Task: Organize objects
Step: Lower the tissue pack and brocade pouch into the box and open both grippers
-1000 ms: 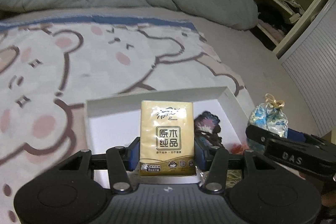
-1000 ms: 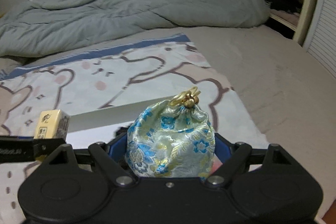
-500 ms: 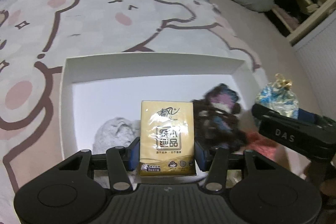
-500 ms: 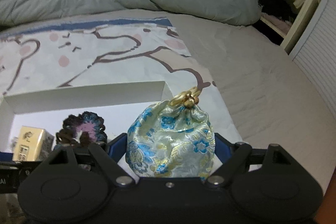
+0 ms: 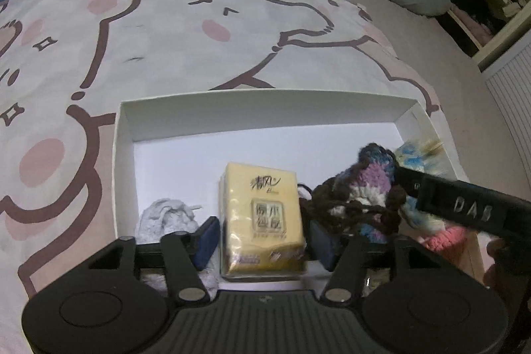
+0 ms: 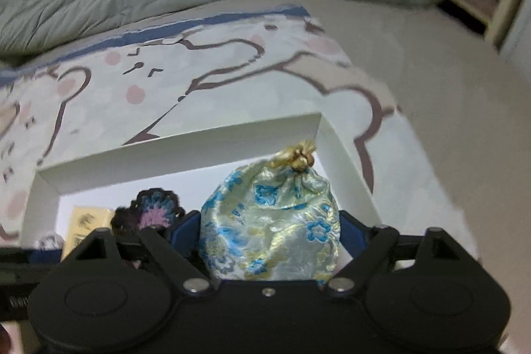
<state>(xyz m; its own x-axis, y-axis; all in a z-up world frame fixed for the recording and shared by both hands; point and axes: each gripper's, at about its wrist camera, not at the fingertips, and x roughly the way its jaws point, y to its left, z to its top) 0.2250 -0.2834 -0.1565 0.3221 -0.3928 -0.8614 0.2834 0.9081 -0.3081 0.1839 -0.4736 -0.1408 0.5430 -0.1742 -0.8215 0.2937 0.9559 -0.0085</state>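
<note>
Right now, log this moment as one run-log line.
step: dropping items into white box | left hand-held gripper: just opened, tissue pack released | right hand-held gripper: opening around floral pouch

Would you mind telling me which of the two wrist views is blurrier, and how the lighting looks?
Right wrist view: motion-smeared, with the white box rim and shelf edges soft. Left wrist view: sharper, the tissue pack print mostly legible, though slightly soft. Both: dim room light, strong fisheye bending, dark corners.
</note>
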